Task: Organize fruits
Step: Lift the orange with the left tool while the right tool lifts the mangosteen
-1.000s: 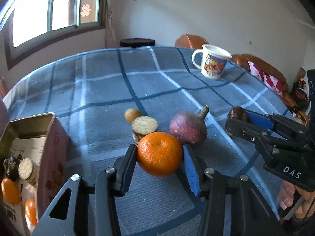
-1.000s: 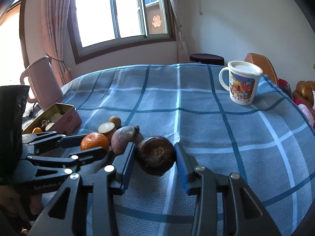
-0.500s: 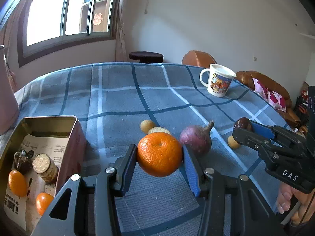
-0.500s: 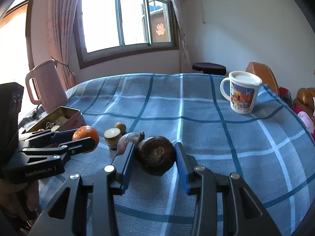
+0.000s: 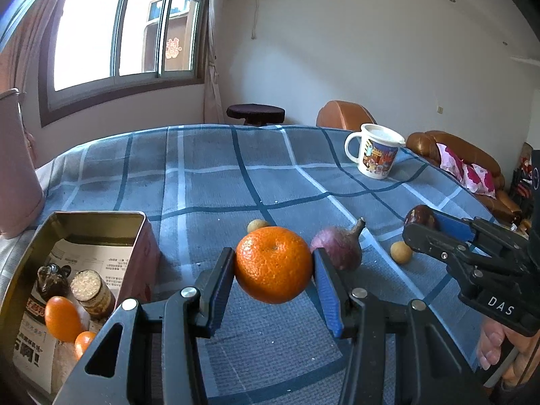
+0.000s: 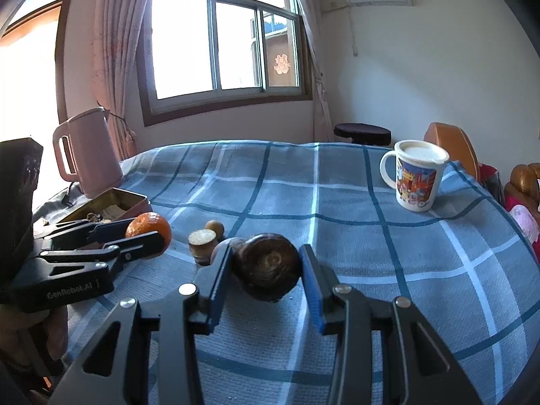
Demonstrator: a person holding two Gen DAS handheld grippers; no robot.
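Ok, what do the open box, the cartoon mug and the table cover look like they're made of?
Box: likely tin, its inner walls a brassy, reflective metal.
Mug: glossy white with printed cartoons, ceramic or plastic, can't tell.
Table cover: woven cloth, matte blue plaid with a ribbed texture.

A round orange mandarin [image 5: 273, 265] hangs clear of the desk [image 5: 209, 182], pinched between blue pads. A dark brown, ringed bulb-shaped fruit [image 6: 266, 266] is clamped likewise. On the checked cloth lie a purple, stemmed fruit [image 5: 339, 246], two small tan round ones [image 5: 401, 252] [image 5: 256, 226] and a cut-topped stub [image 6: 202, 241]. The open tin [image 5: 84, 216] holds two small oranges [image 5: 62, 317].
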